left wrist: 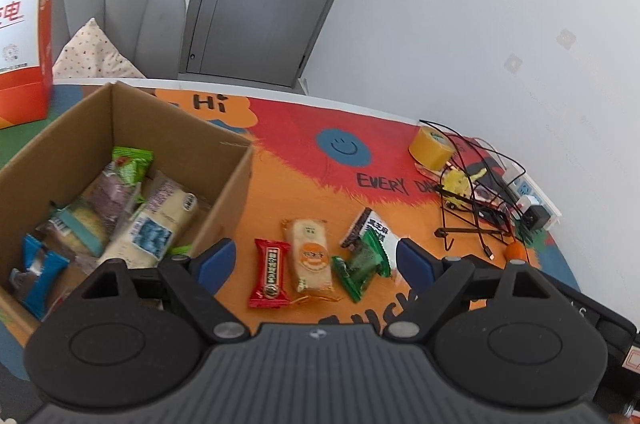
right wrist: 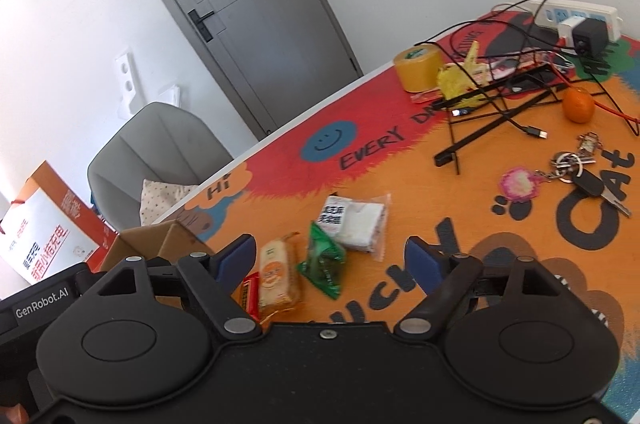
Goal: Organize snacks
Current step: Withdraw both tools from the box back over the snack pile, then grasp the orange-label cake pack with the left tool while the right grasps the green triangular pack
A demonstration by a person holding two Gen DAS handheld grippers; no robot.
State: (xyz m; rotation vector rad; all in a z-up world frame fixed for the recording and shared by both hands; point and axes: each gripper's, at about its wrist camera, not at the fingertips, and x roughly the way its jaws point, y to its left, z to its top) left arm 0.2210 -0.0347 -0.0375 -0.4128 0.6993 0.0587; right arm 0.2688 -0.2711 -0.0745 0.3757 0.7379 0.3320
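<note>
A cardboard box (left wrist: 224, 179) at the left holds several wrapped snacks (left wrist: 152, 220). On the mat beside it lie a red packet (left wrist: 270, 274), an orange-labelled biscuit packet (left wrist: 310, 256), a green packet (left wrist: 360, 264) and a white-and-black packet (left wrist: 368, 224). My left gripper (left wrist: 316, 264) is open and empty, hovering above these loose snacks. My right gripper (right wrist: 330, 258) is open and empty above the same group: biscuit packet (right wrist: 276, 274), green packet (right wrist: 324, 262), white packet (right wrist: 354, 220), red packet (right wrist: 250, 294). The box corner (right wrist: 160, 238) shows at its left.
A tape roll (left wrist: 432, 145), a yellow toy (left wrist: 456, 181), a black wire stand (left wrist: 472, 220), cables and a power strip (left wrist: 532, 191) crowd the far right. An orange (right wrist: 578, 105) and keys (right wrist: 580, 175) lie on the mat. An orange-white bag (left wrist: 24, 23) and grey chair (left wrist: 120, 11) stand behind.
</note>
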